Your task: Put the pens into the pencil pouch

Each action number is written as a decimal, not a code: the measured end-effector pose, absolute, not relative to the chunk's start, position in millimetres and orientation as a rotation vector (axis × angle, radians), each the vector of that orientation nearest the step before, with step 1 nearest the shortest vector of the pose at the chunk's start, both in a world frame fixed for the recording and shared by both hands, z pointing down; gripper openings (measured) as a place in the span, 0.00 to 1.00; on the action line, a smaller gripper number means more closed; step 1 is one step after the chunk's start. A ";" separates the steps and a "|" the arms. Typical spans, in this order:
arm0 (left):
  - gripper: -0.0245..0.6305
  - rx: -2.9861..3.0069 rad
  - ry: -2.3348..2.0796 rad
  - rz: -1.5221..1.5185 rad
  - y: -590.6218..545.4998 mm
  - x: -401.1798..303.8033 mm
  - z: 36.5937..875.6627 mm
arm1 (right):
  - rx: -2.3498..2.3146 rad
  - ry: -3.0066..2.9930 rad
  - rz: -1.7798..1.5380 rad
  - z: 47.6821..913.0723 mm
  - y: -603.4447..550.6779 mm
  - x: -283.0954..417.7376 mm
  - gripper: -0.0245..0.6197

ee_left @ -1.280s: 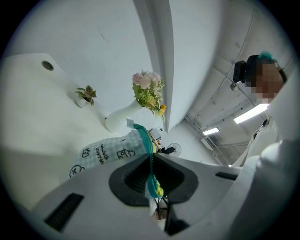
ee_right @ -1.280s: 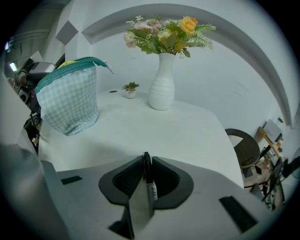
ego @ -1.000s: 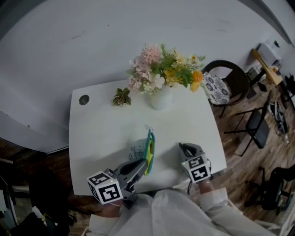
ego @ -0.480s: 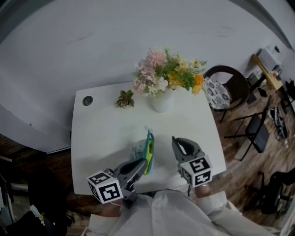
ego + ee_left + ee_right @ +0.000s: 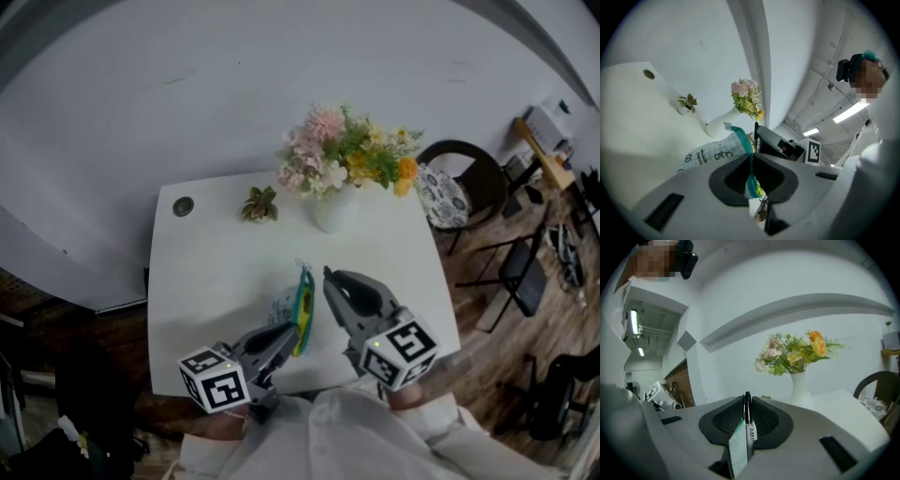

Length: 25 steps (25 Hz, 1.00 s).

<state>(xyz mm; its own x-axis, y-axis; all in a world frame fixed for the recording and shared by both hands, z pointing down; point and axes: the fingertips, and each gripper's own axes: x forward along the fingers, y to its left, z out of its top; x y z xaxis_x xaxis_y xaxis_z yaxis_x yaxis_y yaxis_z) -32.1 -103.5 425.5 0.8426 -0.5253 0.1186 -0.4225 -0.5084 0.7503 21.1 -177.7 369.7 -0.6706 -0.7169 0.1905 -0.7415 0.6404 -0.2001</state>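
We've got the left gripper (image 5: 751,164) clamped on the pencil pouch (image 5: 712,152) rim, propping its mouth up, and the right gripper (image 5: 746,398) pinching a pen (image 5: 750,430) alongside, likely to insert.

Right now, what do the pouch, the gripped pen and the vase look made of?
Pouch: soft fabric, pale checked weave with printed doodles and a teal edge; it folds limply.
Pen: likely plastic, black smooth barrel with a white printed label.
Vase: probably glazed ceramic, white with a soft sheen; could be glass or plastic.
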 end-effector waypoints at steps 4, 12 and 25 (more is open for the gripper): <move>0.08 2.168 -0.683 -0.159 -104.2 -32.0 424.6 | 1.149 -2.903 0.418 337.5 -171.8 5.4 0.13; 0.08 2.182 -0.683 -0.130 -106.2 -32.7 426.5 | 1.003 -3.202 0.425 292.8 -159.5 -15.1 0.13; 0.08 2.196 -0.682 -0.122 -111.1 -30.3 424.8 | 0.923 -3.351 0.478 291.4 -164.3 -26.8 0.13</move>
